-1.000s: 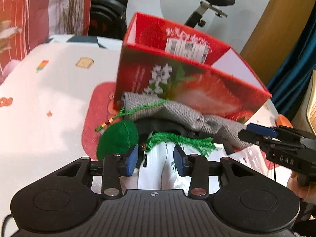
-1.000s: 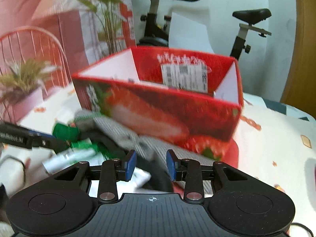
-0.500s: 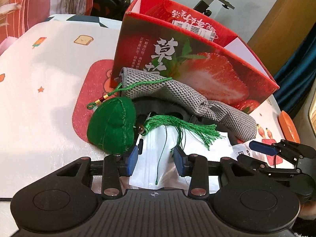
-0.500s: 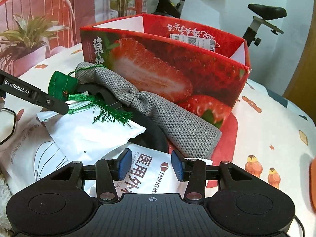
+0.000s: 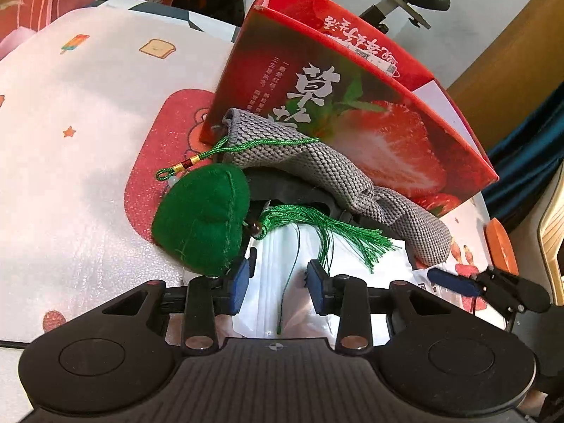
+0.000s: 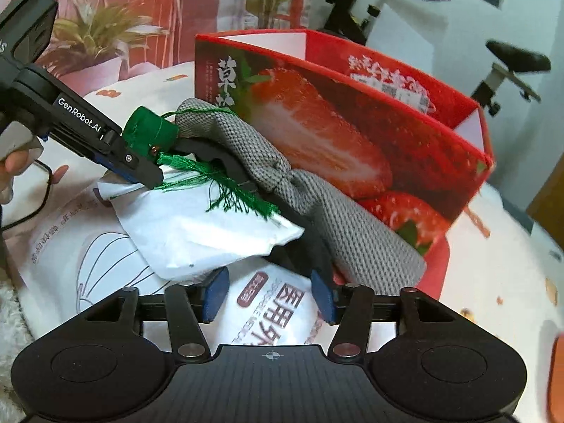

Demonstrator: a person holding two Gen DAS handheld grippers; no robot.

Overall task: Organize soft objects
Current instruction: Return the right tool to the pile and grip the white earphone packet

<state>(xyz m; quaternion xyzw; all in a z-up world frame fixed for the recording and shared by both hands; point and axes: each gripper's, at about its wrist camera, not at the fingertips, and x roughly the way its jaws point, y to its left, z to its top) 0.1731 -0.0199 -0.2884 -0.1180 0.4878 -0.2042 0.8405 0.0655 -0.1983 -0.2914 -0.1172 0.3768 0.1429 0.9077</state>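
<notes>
A: Where is the green pouch (image 5: 201, 222) sitting?

B: Just ahead-left of the left gripper (image 5: 278, 278), whose jaws are closing, holding nothing. The right gripper (image 6: 269, 294) is opening, empty, over a white packet (image 6: 268, 313).

A: Handling?

B: Probably light and squashy; I'd be pinching its stuffed body, not the tassel (image 5: 338, 229).

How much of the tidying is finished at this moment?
Nothing looks done: the box shows no soft things inside. In hand: the left gripper, closing, nears the green pouch; the right gripper is opening over the packets. The grey cloth remains outside.
</notes>
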